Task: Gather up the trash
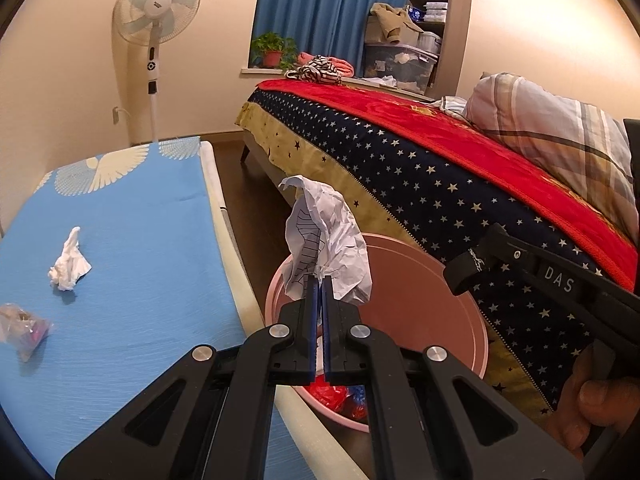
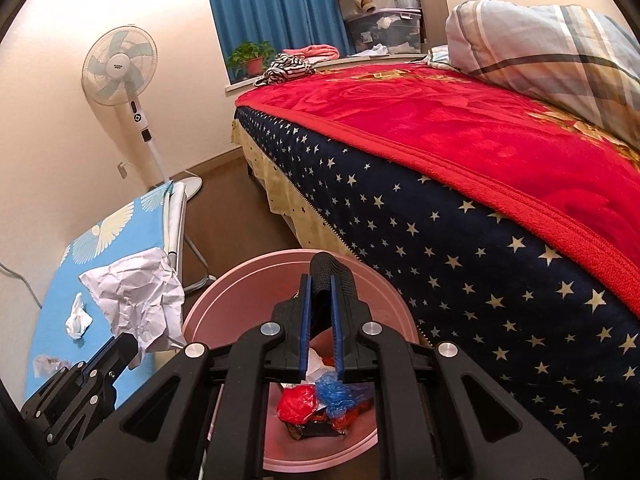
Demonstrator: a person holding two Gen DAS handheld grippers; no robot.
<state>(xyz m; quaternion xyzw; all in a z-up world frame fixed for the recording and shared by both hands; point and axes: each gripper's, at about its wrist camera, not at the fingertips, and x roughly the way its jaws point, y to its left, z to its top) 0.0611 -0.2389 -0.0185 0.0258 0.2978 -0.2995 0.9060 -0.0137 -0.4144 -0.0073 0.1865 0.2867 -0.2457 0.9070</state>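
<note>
The crumpled paper [image 1: 328,236] was pinched at its lower edge between the closed jaws of the left gripper [image 1: 320,280], which held it in the air over the near rim of the pink bin [image 1: 476,320], between the blue table and the bed. The right gripper [image 2: 320,280] was nearly closed on a black ribbed handle [image 2: 324,268] that stood up between its pads over the bin's mouth; it looked like the bin's own handle or lid grip, though the view did not make that certain.

Inside the bin lay trash already collected: a red wrapper [image 2: 298,400], a blue plastic bag [image 2: 340,390] and some darker scraps under them. So the task was judged partly done, with the paper about to be dropped in.

Left on the blue tabletop [image 1: 140,220] were a white tissue wad [image 1: 70,262] and, nearer the edge of the view, a small clear packet [image 1: 24,328] with something pink inside. Both lay well apart from the bin and apart from each other, so at least two more pickups remained.

Beyond stood the bed [image 2: 440,208] with its starred cover, close beside the bin.
</note>
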